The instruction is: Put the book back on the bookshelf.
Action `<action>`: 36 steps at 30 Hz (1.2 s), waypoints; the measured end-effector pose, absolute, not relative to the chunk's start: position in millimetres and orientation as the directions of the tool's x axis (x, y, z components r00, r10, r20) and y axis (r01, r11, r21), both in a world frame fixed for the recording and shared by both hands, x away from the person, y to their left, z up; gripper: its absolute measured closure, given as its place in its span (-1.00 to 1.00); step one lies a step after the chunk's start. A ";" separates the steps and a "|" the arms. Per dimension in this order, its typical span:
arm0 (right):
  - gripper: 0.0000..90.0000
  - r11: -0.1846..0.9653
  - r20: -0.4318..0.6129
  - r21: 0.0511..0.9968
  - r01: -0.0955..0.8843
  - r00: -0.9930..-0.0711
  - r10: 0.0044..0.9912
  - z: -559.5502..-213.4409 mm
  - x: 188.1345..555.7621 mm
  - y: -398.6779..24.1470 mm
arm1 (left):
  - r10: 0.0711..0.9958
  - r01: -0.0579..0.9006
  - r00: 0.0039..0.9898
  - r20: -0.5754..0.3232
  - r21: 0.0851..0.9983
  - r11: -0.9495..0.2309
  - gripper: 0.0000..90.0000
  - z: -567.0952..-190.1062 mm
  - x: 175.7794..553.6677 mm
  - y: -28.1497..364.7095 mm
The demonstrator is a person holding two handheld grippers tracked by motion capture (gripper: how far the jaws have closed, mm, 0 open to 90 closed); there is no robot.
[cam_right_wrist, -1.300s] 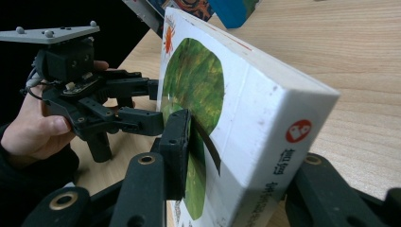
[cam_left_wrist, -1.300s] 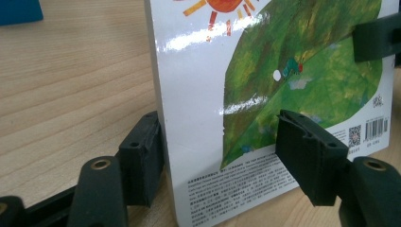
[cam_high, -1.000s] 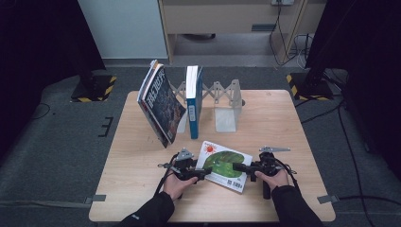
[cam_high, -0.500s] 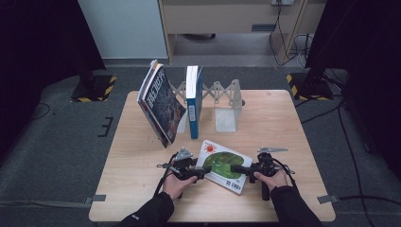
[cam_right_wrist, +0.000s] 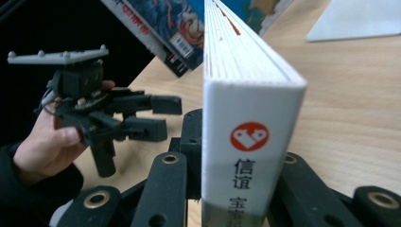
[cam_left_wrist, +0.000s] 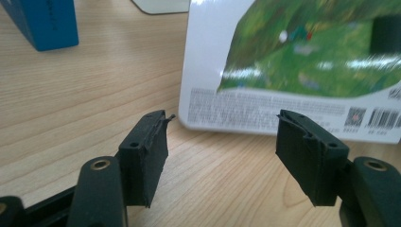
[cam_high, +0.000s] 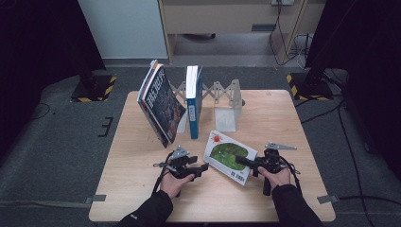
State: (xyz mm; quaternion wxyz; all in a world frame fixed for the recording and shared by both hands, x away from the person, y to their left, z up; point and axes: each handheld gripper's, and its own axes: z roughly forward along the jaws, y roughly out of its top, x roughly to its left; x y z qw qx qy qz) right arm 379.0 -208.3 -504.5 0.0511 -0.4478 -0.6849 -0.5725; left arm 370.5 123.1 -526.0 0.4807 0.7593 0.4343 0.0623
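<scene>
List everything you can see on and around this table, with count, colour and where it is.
Picture book: one, white cover with green scene, flat at table's near middle, its right edge between the right gripper's jaws.
Blue book: one, blue, upright in the rack.
Dark-covered book: one, dark illustrated cover, leaning at the rack's left end.
Book rack: one, pale grey, expanding, far middle of table.
Table: one, light wood.
Left gripper: one, black, open, just left of the picture book.
Right gripper: one, black, just closed on the picture book.
</scene>
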 end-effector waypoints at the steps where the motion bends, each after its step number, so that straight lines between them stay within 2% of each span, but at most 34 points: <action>1: 0.68 -0.060 0.573 0.748 0.661 -0.597 0.562 -503.9 379.4 -209.1 | 0.724 0.601 0.611 -0.319 0.783 -0.162 -0.27 -526.3 370.5 123.2; 9: 0.68 -0.089 0.551 0.771 0.631 -0.589 0.591 -496.9 381.8 -214.4 | 0.771 0.586 0.599 -0.216 0.775 -0.238 -0.33 -528.3 371.9 128.2; 15: 0.68 -0.113 0.531 0.790 0.602 -0.581 0.617 -490.7 383.4 -219.1 | 0.789 0.596 0.579 -0.203 0.767 -0.240 -0.40 -528.8 373.7 135.9; 24: 0.68 -0.126 0.483 0.822 0.555 -0.563 0.671 -480.9 385.5 -226.2 | 0.822 0.590 0.553 -0.137 0.761 -0.270 -0.45 -527.4 376.0 152.3; 36: 0.68 -0.132 0.413 0.861 0.491 -0.524 0.745 -470.5 389.7 -231.0 | 0.850 0.613 0.513 -0.118 0.743 -0.267 -0.52 -528.4 379.5 171.0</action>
